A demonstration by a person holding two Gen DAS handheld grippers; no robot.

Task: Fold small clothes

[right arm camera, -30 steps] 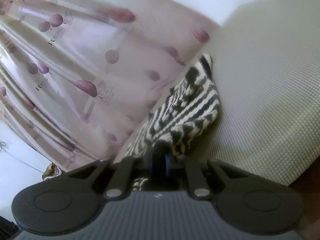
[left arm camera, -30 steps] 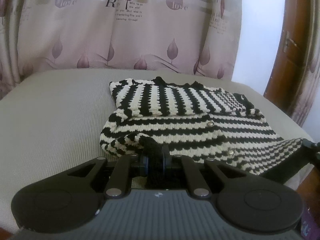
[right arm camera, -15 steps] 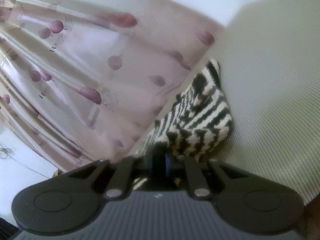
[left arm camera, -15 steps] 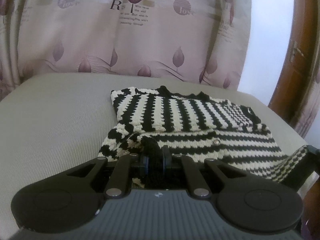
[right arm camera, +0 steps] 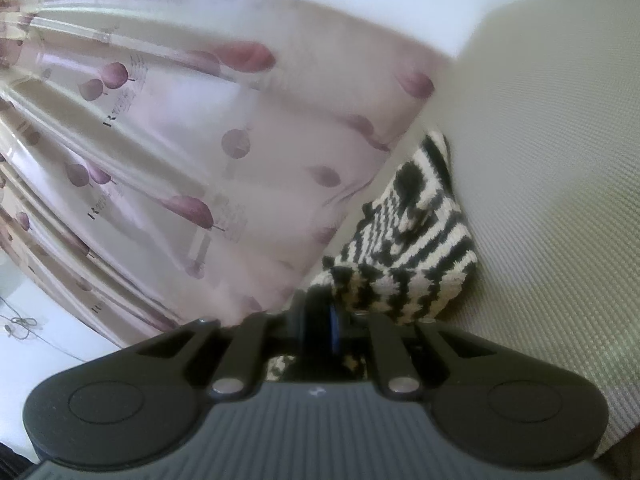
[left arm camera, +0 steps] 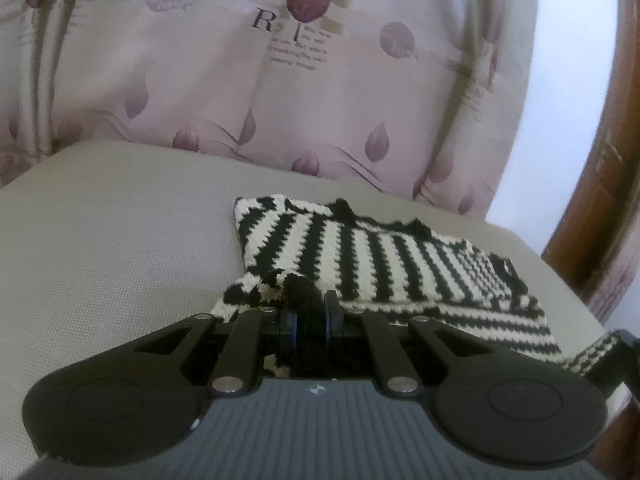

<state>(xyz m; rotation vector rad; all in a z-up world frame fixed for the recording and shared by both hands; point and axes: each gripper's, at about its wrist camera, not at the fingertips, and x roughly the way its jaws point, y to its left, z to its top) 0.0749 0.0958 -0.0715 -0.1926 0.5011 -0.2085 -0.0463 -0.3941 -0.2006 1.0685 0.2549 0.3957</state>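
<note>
1. Left gripper (left arm camera: 307,322) is clamped on the near-left hem of the striped knit sweater (left arm camera: 384,264).
2. Right gripper (right arm camera: 320,326) pinches the near-right hem.
3. The sweater lies ahead on the grey cushion (left arm camera: 112,248), long axis left-right; the fold likely travels toward the far collar.

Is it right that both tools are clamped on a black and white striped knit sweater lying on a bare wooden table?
Not quite. The surface is a grey woven cushion, not bare wood; the left wrist view shows it. The rest holds: the left tool and right tool are both clamped on the striped knit sweater.
</note>
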